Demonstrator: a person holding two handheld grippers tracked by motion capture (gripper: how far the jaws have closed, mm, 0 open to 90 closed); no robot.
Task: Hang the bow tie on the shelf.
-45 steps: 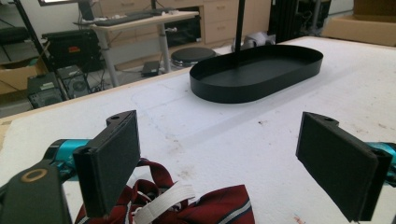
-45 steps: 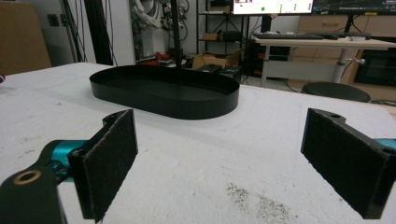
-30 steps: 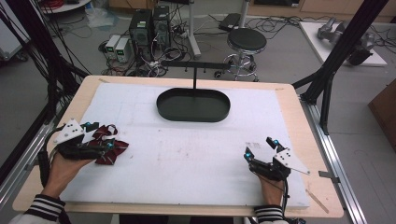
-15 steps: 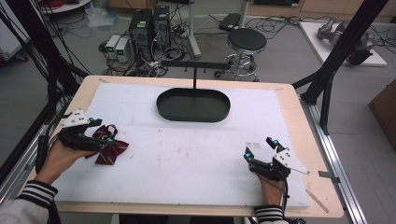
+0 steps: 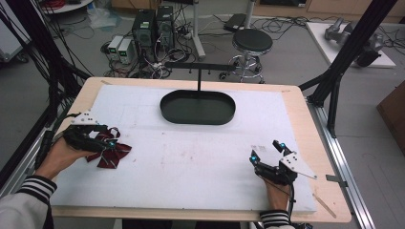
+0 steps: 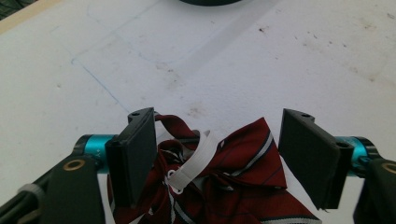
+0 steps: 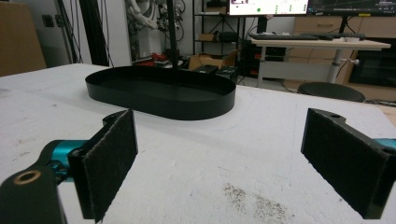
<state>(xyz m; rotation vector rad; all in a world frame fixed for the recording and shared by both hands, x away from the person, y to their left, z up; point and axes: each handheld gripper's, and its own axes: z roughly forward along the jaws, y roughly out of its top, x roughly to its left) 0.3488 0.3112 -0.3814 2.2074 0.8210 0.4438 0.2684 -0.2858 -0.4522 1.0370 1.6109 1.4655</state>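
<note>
One black tray (image 5: 197,114) (bare), bow tie (image 5: 111,152) outside

We hold our left gripper (image 5: 111,141) at nine o'clock on the table, jaws spread wide and pointing toward three o'clock, forearm coming in from seven. Our right gripper (image 5: 267,151) rests at five o'clock, jaws parted wide and aimed toward eleven o'clock, hand behind it.
</note>
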